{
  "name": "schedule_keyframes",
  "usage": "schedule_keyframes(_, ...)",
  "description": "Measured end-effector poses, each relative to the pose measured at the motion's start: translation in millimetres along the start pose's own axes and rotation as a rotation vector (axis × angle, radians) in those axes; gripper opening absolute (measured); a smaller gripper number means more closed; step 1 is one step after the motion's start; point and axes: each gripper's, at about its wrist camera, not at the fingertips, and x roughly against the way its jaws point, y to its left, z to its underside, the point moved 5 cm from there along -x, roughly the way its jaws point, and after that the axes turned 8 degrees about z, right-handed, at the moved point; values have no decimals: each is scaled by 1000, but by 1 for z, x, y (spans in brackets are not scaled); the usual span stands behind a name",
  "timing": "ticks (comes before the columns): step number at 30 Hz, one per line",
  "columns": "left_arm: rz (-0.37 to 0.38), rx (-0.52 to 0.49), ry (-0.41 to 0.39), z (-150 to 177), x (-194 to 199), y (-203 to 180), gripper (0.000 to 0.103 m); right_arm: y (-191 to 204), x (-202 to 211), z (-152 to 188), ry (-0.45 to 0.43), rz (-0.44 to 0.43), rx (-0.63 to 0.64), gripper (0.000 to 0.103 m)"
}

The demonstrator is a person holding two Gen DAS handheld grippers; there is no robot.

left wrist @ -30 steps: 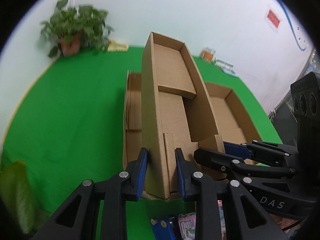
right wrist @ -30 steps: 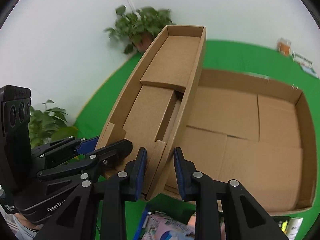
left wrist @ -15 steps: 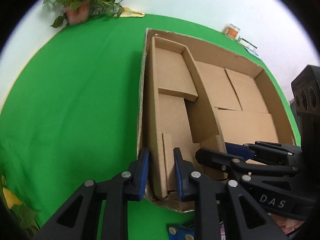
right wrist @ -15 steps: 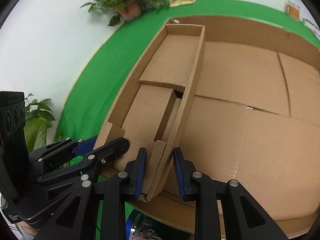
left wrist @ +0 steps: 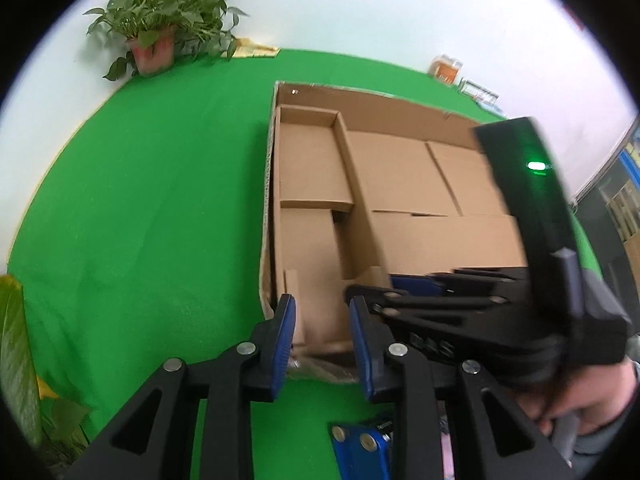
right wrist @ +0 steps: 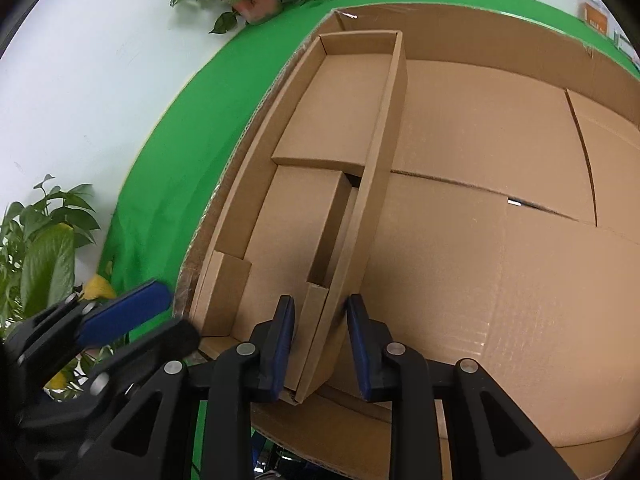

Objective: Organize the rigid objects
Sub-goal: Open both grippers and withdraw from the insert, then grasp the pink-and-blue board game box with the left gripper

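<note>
A long narrow cardboard tray lies inside the big flat cardboard box, along its left wall. It also shows in the right wrist view within the big box. My left gripper is open, its jaws apart and just off the tray's near end. My right gripper has its jaws astride the tray's near right wall, with visible gaps on both sides. The right gripper shows in the left wrist view at the tray's near right corner. The left gripper shows blurred in the right wrist view.
A green cloth covers the table. A potted plant stands at the far left, more leaves at the near left. Small items sit at the far right edge. Blue and printed objects lie below the grippers.
The narrow tray went from tilted up above the big box to lying flat inside it. Both grippers' jaws have widened off the tray, and the left one has pulled back.
</note>
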Motion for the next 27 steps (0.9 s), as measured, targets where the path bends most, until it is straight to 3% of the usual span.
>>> schedule_keyframes(4,-39,-57,-93,6,22,-5,27,-1,7,2,-12,-5,-30,30)
schedule_keyframes(5,-42,-68,-117,7,29,-7,31,-2,14,4,-25,-2,-32,38)
schedule_keyframes(6,-44,-82,-150,10,38,-11,41,-4,25,7,-51,22,-33,45)
schedule_keyframes(7,-49,-93,-174,13,45,-14,49,-7,37,11,-78,59,-33,63)
schedule_keyframes(8,-55,-107,-210,16,54,-18,69,-14,56,17,-128,115,-38,72)
schedule_keyframes(9,-66,-119,-256,19,63,-20,86,-18,72,22,-169,136,-46,75)
schedule_keyframes(12,-102,-174,-403,36,91,-35,87,-37,132,51,-308,180,-83,87)
schedule_keyframes(14,-91,-190,-416,44,97,-43,87,-50,169,83,-403,237,-102,100)
schedule_keyframes(16,-69,-180,-426,57,101,-54,87,-62,195,120,-467,288,-106,100)
schedule_keyframes(22,18,-78,-381,88,100,-70,87,-59,223,225,-526,375,-40,100)
schedule_keyframes(27,51,-79,-339,113,90,-86,87,-70,228,288,-527,412,-70,100)
